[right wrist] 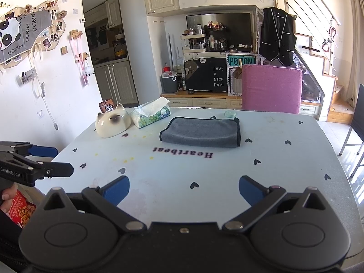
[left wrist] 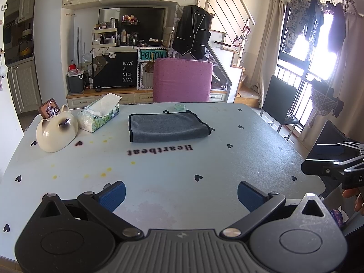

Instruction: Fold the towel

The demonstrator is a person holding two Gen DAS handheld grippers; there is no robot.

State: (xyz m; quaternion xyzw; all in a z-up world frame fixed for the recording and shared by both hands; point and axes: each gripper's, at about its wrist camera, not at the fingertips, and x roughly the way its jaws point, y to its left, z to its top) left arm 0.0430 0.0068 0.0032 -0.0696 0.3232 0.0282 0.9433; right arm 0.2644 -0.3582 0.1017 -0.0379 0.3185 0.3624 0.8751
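**Towel Lay Folded, Both Grippers Held Back**

Well ahead of both sets of fingers, one grey microfibre towel with black piping (left wrist: pixel 167 126) lay flat on the pale blue heart-print table (left wrist: pixel 261 141), apparently doubled over already, though the layers were hard to count at that distance. The left gripper (left wrist: pixel 180 195) and the right gripper (right wrist: pixel 184 190) each stood wide open and empty, hovering over the near table edge, probably parked clear so the towel lay undisturbed. Beyond the left fingers sat one cream ceramic cat-shaped holder (left wrist: pixel 56 130) and one soft tissue pack (left wrist: pixel 99 116), grouped aside from the working space. One small green round dish (left wrist: pixel 179 107) rested just past the towel, before one pink chair (left wrist: pixel 182 79).
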